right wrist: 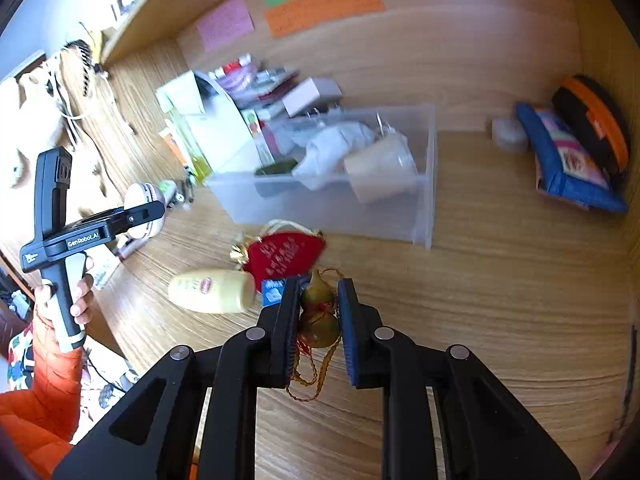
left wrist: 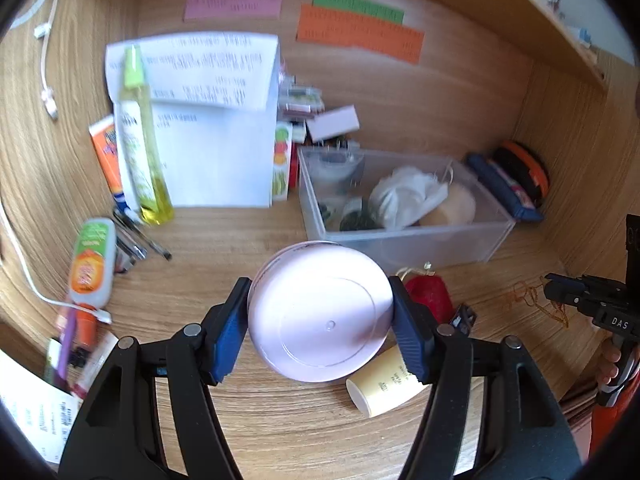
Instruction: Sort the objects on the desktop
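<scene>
My left gripper (left wrist: pixel 320 320) is shut on a round pale pink jar (left wrist: pixel 320 314), held above the wooden desk with its flat bottom toward the camera; the same jar (right wrist: pixel 145 210) shows in the right wrist view. My right gripper (right wrist: pixel 318 312) is shut on a small golden gourd charm (right wrist: pixel 319 316) whose red and gold cord (right wrist: pixel 310 376) hangs below it. A clear plastic bin (left wrist: pixel 404 240) stands beyond both grippers, holding a white bag, a beige cup and dark items. On the desk lie a red pouch (right wrist: pixel 284 254), a cream bottle (right wrist: pixel 210 291) and a blue pack (right wrist: pixel 273 291).
At the left, papers (left wrist: pixel 208 120), a yellow spray bottle (left wrist: pixel 142 136), tubes, pens and a white cable crowd the desk. Small boxes (left wrist: pixel 332 122) are stacked behind the bin. A blue pouch (right wrist: pixel 568 160) and orange-black case lean in the right corner. A shelf runs overhead.
</scene>
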`<state>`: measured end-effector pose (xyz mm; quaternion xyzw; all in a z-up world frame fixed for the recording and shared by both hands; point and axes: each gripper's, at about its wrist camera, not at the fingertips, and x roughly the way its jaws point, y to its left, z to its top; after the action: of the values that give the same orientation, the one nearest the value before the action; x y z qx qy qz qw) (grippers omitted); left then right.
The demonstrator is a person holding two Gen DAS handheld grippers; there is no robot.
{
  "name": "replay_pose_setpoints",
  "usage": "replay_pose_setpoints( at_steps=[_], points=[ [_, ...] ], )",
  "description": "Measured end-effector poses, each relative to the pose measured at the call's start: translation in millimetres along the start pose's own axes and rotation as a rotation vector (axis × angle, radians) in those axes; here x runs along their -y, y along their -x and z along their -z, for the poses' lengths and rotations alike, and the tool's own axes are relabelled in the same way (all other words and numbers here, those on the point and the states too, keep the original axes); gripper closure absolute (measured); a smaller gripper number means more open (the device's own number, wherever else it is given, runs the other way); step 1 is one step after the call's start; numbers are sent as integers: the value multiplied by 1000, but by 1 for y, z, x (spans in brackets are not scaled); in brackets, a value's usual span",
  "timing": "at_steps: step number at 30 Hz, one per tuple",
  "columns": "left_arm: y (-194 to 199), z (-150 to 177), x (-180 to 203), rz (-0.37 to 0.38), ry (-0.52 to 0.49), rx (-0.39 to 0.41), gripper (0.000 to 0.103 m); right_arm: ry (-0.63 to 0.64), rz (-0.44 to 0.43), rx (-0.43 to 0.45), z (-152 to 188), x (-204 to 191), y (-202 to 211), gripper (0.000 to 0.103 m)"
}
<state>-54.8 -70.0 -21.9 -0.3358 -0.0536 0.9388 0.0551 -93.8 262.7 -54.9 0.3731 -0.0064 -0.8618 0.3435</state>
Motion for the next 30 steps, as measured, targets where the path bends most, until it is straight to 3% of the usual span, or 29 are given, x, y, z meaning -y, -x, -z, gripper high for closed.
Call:
replay_pose_setpoints(
  at_steps=[10, 21, 30],
  points=[
    [31, -35, 14, 13, -30, 112, 38, 71, 6, 95, -34, -15, 37, 86],
    [21, -76, 18, 48, -37, 138, 38, 152, 32, 160, -77, -30, 42, 86],
    [-4, -101, 27, 46, -65, 117, 38, 200, 41, 150, -112, -36, 17, 86]
  ],
)
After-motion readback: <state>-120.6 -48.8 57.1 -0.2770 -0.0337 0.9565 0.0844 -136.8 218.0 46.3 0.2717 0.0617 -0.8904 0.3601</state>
